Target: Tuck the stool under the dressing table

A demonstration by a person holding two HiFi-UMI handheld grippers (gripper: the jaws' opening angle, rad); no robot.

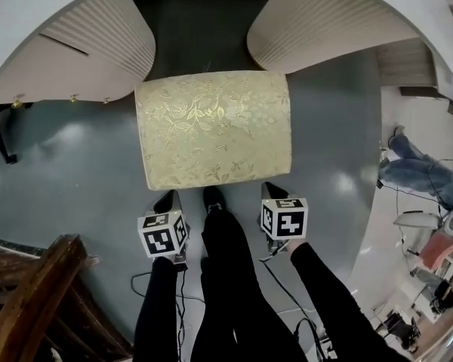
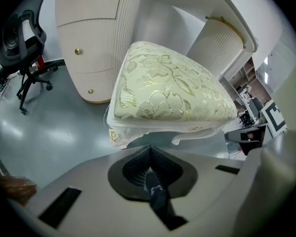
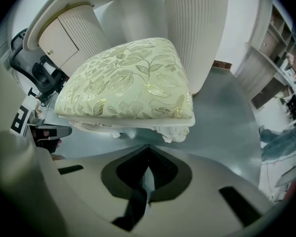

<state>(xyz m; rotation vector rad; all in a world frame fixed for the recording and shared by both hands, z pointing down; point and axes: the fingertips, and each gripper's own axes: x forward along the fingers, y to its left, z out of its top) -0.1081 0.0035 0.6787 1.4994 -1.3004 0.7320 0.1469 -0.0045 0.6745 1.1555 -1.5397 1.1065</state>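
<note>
The stool (image 1: 214,129) stands square to the dressing table (image 1: 90,59), far edge at the kneehole's mouth, lined up to slide in; left gripper (image 1: 167,200) and right gripper (image 1: 271,192) sit just beside its near edge, jaws pressed together, empty: blunt pushers, I judge

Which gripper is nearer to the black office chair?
Left. The left gripper is at the near left corner of the stool, on the side of the black office chair; the right gripper is at its near right corner, farther off.
</note>
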